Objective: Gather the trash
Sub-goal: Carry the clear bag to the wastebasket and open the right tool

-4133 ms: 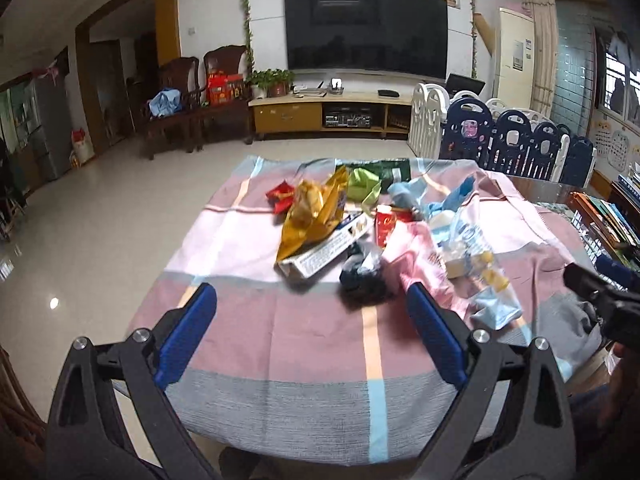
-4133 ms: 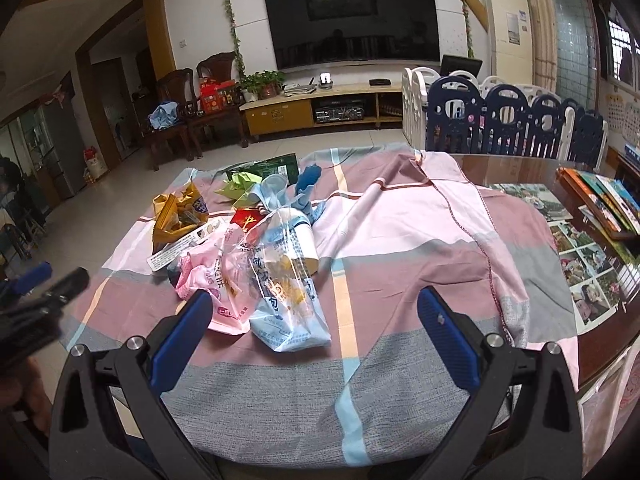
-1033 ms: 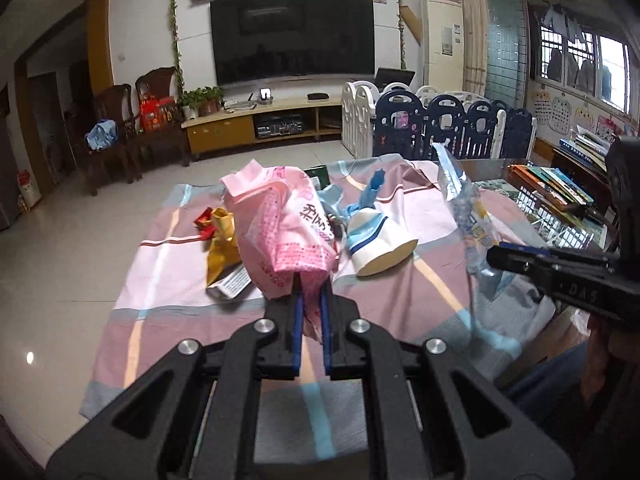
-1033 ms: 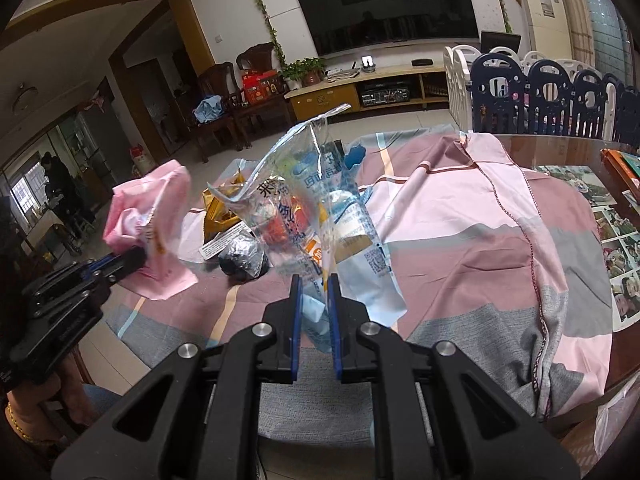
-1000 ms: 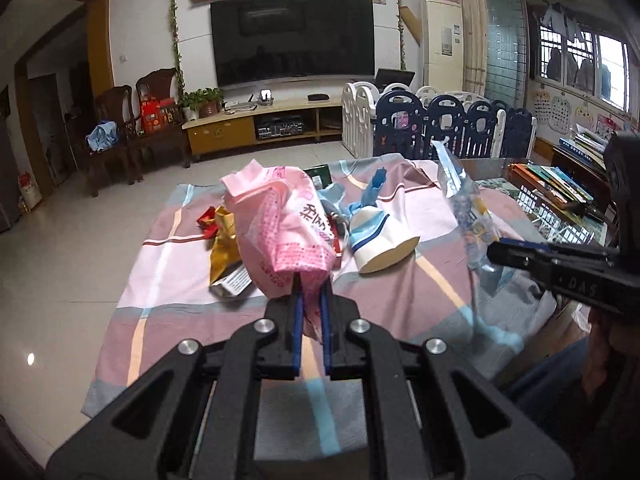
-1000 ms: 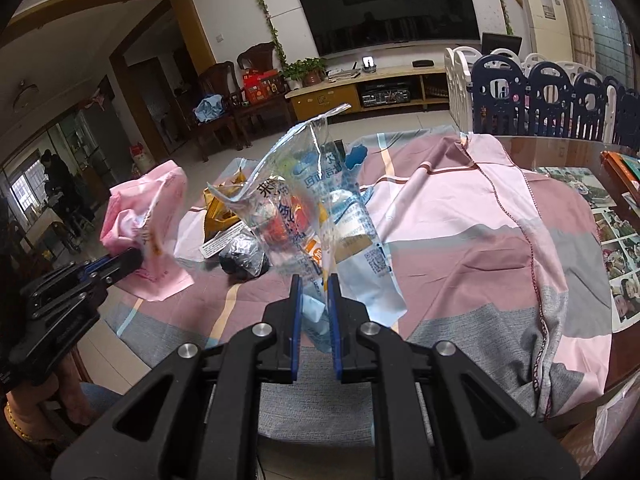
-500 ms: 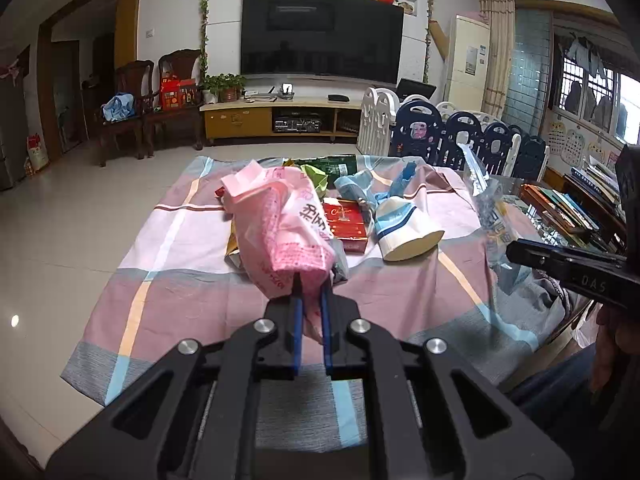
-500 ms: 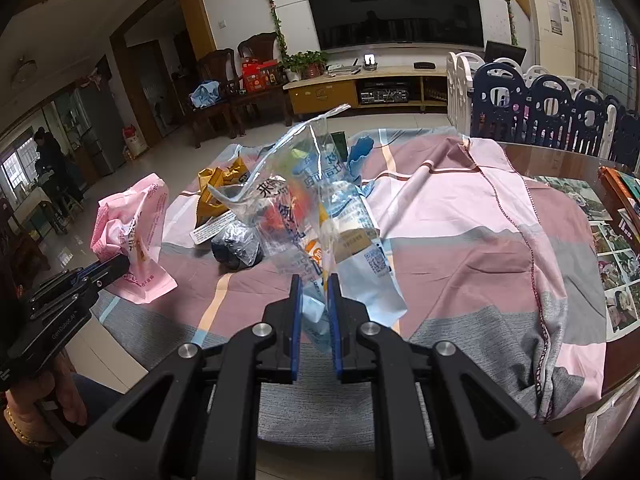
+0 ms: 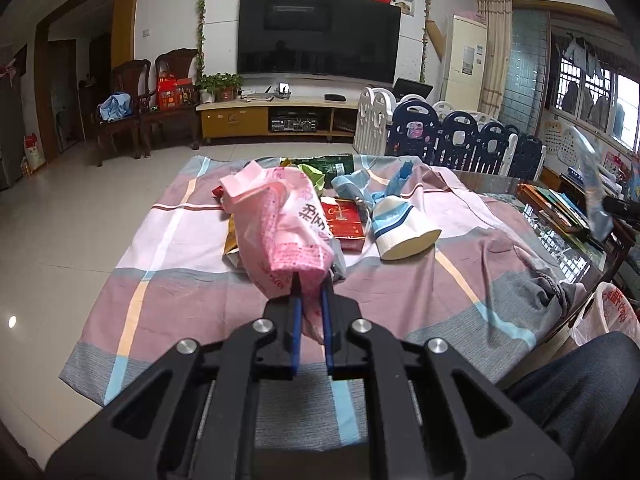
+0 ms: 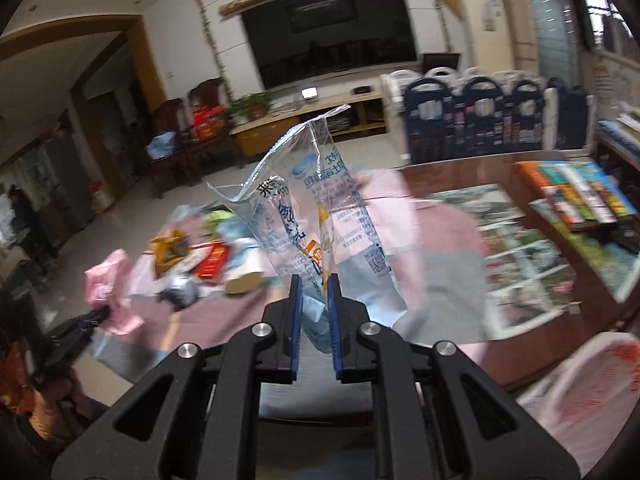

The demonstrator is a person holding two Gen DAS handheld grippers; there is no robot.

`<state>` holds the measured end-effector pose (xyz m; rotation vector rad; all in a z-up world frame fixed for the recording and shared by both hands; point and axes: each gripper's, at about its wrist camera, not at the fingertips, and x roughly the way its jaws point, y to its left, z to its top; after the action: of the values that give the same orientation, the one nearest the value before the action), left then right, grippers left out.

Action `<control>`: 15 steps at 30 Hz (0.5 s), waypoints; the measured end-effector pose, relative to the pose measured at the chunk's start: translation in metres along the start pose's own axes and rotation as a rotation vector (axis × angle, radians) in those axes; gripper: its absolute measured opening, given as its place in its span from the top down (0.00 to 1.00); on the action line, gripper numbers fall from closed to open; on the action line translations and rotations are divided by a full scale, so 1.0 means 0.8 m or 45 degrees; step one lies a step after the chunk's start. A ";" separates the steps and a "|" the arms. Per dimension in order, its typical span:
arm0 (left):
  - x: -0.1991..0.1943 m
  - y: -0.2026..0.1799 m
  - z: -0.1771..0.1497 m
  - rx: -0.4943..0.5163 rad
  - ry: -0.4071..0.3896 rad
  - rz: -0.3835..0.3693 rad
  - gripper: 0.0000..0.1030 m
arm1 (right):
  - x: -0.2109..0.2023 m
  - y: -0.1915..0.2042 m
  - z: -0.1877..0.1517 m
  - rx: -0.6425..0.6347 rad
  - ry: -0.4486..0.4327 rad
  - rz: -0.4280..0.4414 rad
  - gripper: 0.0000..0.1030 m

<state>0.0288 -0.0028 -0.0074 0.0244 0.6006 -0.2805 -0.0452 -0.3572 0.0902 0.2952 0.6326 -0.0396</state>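
Left wrist view: the pink plastic bag (image 9: 280, 232) rises straight out of the left gripper (image 9: 311, 300) at the centre of the frame, bulging up and toward the upper left. The blue pads are nearly together and clamp the bag's crumpled lower end between them. Behind the bag, on the checked tablecloth (image 9: 168, 292), lie a red box (image 9: 344, 222), a white and blue paper cup (image 9: 400, 226) on its side, and a green wrapper (image 9: 312, 172). At the right edge, a clear wrapper hangs from a dark gripper tip (image 9: 620, 208). In the lower right corner stands a white bag with red print (image 9: 608, 312).

Right wrist view, blurred around the edges: the clear printed plastic bag (image 10: 316, 208) stands up from the right gripper (image 10: 314, 300) in the middle of the frame, its torn top leaning to the upper right. The jaws are almost closed and pinch its lower part. The remaining trash pile (image 10: 200, 256) lies on the cloth at centre left.
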 end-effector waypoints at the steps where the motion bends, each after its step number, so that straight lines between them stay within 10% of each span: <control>1: -0.001 0.000 0.000 0.000 -0.004 -0.003 0.90 | -0.011 -0.024 -0.001 0.003 -0.009 -0.072 0.88; 9: 0.002 -0.006 -0.003 0.029 0.004 -0.010 0.90 | -0.041 -0.210 -0.090 0.245 0.132 -0.472 0.84; 11: 0.002 -0.005 -0.003 0.034 0.009 -0.007 0.90 | -0.036 -0.239 -0.123 0.316 0.207 -0.522 0.51; 15: 0.005 -0.011 -0.004 0.061 0.028 -0.005 0.90 | -0.046 -0.274 -0.174 0.497 0.245 -0.558 0.37</control>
<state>0.0280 -0.0117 -0.0122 0.0724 0.6160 -0.2990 -0.1828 -0.5295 -0.0515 0.5366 0.8720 -0.5660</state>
